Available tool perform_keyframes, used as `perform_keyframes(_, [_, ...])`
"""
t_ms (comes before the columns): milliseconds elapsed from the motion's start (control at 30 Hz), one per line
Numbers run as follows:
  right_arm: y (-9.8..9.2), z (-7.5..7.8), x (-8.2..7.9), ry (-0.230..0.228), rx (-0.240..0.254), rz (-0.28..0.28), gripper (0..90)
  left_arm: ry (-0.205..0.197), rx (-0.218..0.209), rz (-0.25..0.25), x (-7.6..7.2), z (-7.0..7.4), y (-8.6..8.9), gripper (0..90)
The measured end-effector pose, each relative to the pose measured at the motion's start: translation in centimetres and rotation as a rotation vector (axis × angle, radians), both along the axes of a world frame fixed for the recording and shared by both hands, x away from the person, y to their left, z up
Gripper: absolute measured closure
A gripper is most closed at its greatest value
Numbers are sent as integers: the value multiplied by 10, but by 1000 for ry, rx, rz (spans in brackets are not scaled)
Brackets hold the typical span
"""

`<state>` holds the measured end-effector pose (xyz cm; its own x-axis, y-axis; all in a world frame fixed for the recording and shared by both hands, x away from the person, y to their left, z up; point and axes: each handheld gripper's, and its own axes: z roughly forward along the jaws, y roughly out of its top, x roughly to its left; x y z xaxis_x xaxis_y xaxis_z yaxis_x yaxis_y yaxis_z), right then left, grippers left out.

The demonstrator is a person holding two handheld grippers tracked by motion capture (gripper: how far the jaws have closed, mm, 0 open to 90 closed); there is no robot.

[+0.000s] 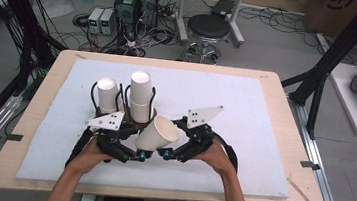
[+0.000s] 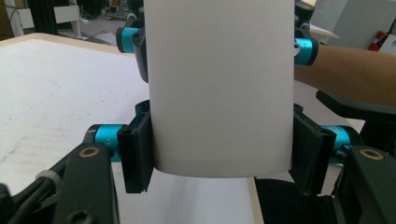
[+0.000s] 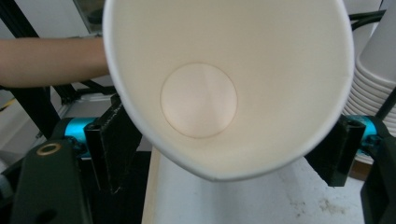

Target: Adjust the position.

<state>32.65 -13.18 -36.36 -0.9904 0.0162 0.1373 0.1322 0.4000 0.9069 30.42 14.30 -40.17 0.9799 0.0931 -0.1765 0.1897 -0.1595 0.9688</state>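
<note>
left gripper [image 1: 139,152]: lower centre of high view, jaws clamped, forearm entering bottom left | right gripper [image 1: 162,152]: just right of it, jaws part-spread, forearm bottom right

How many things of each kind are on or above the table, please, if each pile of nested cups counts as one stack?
loose paper cup, gripped from both sides: 1
stacks of upturned paper cups: 2
wire cup rack: 1
grippers, left gripper and right gripper: 2
Total: 6
</note>
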Motion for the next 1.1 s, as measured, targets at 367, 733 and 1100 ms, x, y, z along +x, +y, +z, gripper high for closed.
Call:
perform_keyframes(367, [0, -5, 0, 49, 121, 16, 207, -6, -12, -5, -1, -1, -3, 352])
perform_keyframes(733, [1, -7, 3, 90, 199, 61, 258, -9, -8, -34, -2, -2, -8, 353])
perform_keyframes(1100, [2, -8, 3, 77, 212, 53, 306, -10, -13, -31, -2, -2, -7, 357])
